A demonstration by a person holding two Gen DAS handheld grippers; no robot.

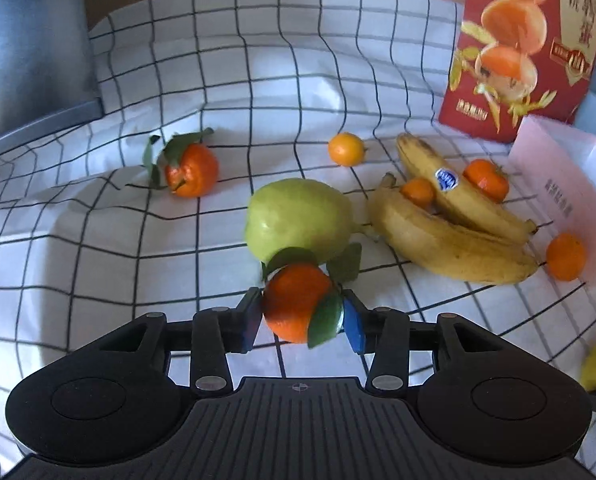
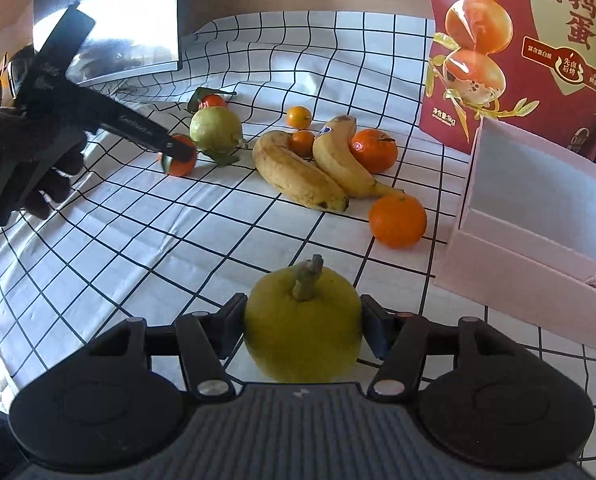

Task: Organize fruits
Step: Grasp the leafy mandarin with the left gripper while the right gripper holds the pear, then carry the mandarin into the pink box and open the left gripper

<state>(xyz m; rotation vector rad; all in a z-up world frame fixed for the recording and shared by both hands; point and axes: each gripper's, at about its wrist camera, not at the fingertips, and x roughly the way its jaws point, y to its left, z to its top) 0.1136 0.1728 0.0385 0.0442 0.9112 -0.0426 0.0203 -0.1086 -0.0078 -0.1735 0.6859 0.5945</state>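
My left gripper (image 1: 302, 322) is shut on a leafy tangerine (image 1: 293, 304), just in front of a green guava (image 1: 298, 220); it also shows in the right wrist view (image 2: 177, 152). My right gripper (image 2: 302, 330) is shut on a yellow pear (image 2: 302, 328) with its stem up, above the checked cloth. Two bananas (image 2: 310, 168) lie mid-table with small oranges (image 2: 302, 142) between and around them. A larger orange (image 2: 398, 220) sits near the open pink box (image 2: 538, 232). Another leafy tangerine (image 1: 191, 168) lies at the left.
A red egg package (image 2: 518, 48) stands at the back right behind the pink box. A metal appliance (image 2: 109, 20) stands at the back left. A small orange (image 1: 346, 148) lies at the back. The checked cloth (image 2: 157, 240) is wrinkled.
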